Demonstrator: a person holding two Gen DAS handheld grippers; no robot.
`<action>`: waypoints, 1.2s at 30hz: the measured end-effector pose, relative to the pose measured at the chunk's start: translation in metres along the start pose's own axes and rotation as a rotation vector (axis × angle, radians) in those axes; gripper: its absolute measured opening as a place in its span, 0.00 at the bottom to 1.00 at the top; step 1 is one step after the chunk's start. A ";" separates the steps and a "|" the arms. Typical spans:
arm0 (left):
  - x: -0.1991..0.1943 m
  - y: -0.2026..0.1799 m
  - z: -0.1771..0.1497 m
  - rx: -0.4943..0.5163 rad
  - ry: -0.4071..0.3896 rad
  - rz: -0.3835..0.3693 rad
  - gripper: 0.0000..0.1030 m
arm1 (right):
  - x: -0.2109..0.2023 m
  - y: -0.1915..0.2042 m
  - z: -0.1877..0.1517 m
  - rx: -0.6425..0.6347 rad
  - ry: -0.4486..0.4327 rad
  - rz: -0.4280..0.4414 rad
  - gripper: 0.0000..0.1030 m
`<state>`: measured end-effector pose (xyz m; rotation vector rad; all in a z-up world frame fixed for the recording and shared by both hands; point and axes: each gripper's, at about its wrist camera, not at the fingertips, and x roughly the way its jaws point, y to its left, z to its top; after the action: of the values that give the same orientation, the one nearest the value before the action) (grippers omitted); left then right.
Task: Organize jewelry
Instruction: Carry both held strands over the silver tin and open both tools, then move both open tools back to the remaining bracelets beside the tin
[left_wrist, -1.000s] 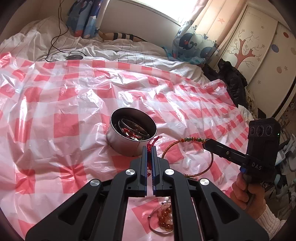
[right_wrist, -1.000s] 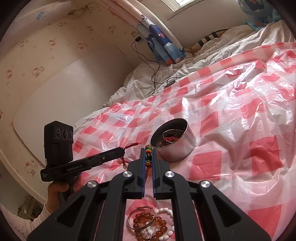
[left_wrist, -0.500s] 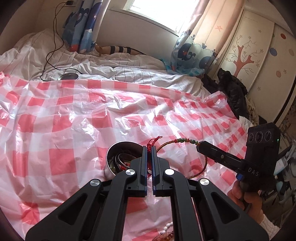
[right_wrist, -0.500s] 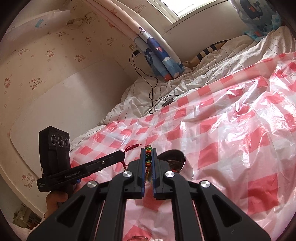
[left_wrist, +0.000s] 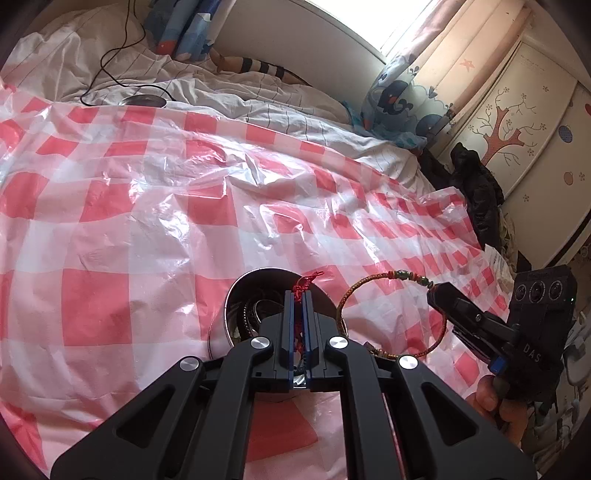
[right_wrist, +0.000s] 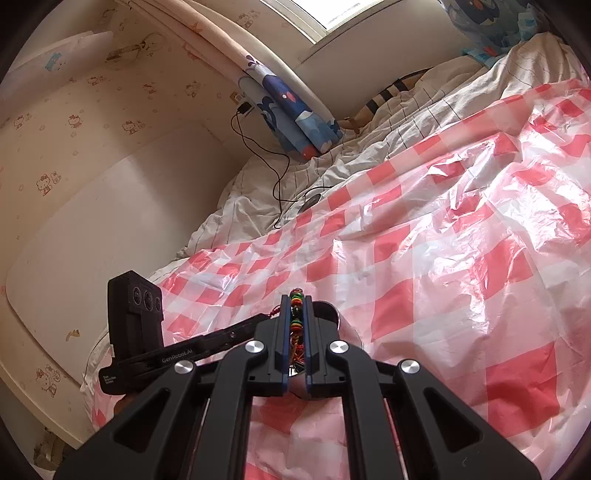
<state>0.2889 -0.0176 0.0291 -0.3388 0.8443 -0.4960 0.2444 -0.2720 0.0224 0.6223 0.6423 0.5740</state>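
Left hand-held gripper (left_wrist: 298, 295): closed on the red knotted end of a braided cord bracelet (left_wrist: 373, 280); the red tassel is seen poking out just past the tips.
Right hand-held gripper (right_wrist: 296, 301): closed on the beaded stretch of the same bracelet, with green, orange and red beads pinched between its blue-edged fingers (right_wrist: 283, 325).
Bracelet: held off the bed between the two hand-held grippers, its loop hanging open in the air to the right of the left hand-held gripper.
Metal tin (left_wrist: 236, 306): stood on the bed directly beneath and just ahead of the left hand-held gripper's tips; a bangle and other jewelry are seen inside, partly hidden by the fingers. From the right wrist only a sliver of its rim is shown, just beyond and below that tool's tips.
Bed cover: a crinkled red-and-white checked plastic sheet (left_wrist: 140, 206) is spread over the bed, stretching away ahead of both hand-held grippers.
Person: a hand (left_wrist: 498, 406) is wrapped round the right tool's handle, at the lower right of the left wrist view.
Far side: rumpled white bedding (right_wrist: 388, 122) and a black cable (right_wrist: 273, 162) are laid beyond the plastic sheet, under the window curtains.
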 end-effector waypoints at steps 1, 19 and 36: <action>0.003 0.000 -0.001 0.002 0.005 0.004 0.03 | 0.002 0.000 0.000 0.003 0.003 0.002 0.06; -0.009 0.009 0.002 -0.006 0.046 0.173 0.28 | 0.054 0.005 -0.012 -0.040 0.095 -0.080 0.06; -0.030 0.020 0.002 -0.077 0.013 0.146 0.39 | 0.061 0.032 -0.022 -0.208 0.098 -0.224 0.34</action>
<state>0.2790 0.0161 0.0396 -0.3417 0.8951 -0.3313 0.2606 -0.2031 0.0076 0.3233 0.7235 0.4557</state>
